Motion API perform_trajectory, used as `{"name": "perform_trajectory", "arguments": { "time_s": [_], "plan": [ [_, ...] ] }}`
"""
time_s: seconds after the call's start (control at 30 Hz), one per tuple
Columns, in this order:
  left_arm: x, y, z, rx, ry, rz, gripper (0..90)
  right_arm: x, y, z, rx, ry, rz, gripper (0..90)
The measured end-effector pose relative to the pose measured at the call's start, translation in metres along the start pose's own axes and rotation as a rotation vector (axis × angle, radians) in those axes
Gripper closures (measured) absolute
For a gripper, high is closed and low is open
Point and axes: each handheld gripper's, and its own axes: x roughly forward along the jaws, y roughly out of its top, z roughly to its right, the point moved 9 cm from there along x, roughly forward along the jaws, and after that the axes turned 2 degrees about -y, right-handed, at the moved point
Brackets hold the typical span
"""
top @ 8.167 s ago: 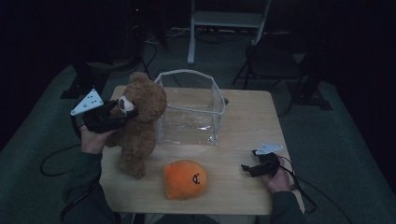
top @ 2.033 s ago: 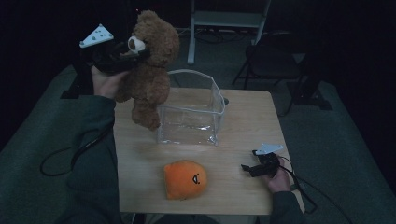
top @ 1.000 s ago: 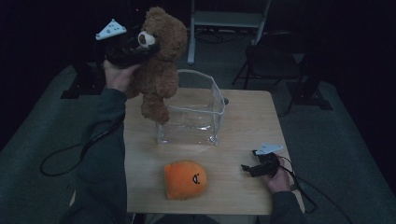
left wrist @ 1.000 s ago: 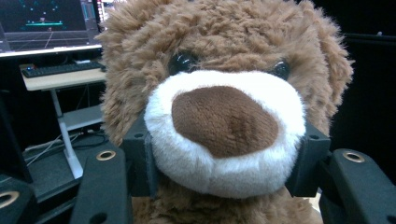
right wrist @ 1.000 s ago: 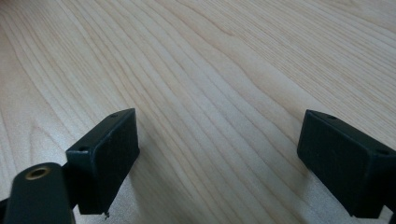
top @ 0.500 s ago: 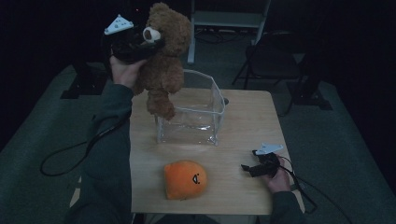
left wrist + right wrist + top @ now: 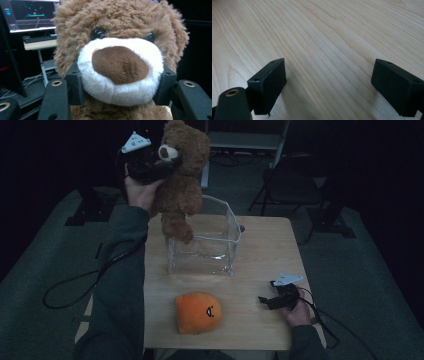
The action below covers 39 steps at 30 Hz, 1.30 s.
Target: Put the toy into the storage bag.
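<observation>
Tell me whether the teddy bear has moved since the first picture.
Yes. The teddy bear, clamped in the left gripper, has gone up off the table and right, over the clear box.

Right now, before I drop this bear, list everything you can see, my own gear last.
teddy bear: 1, brown, held in the air above the bin's left rim
bin: 1, clear, table middle
plush toy: 1, orange, table front
table: 1, light wood
chair: 1, dark, behind the table
left gripper: 1, black, shut on the bear's muzzle
right gripper: 1, black, open, resting at the table's right front
</observation>
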Motion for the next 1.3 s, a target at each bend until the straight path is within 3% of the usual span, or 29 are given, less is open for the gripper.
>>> {"name": "perform_trajectory", "arguments": {
  "time_s": [0.37,0.77,0.93,1.03,1.3],
  "plan": [
    [0.004,0.003,-0.003,-0.015,0.111,0.06,41.4,0.0,0.0,0.0,0.0,0.001,0.0,11.9],
    [0.017,-0.005,-0.004,-0.022,0.182,0.065,41.4,0.0,0.0,0.0,-0.001,0.0,-0.001,11.9],
    [0.026,-0.008,0.001,0.002,0.208,0.063,41.4,0.0,0.0,0.0,-0.002,0.001,-0.001,11.9],
    [0.033,-0.011,0.008,0.029,0.199,0.052,41.4,0.0,0.0,0.0,-0.004,0.0,0.0,11.9],
    [0.043,-0.015,0.029,0.065,0.088,0.036,41.2,0.0,0.0,0.0,-0.006,0.002,0.0,11.9]
  ]
}}
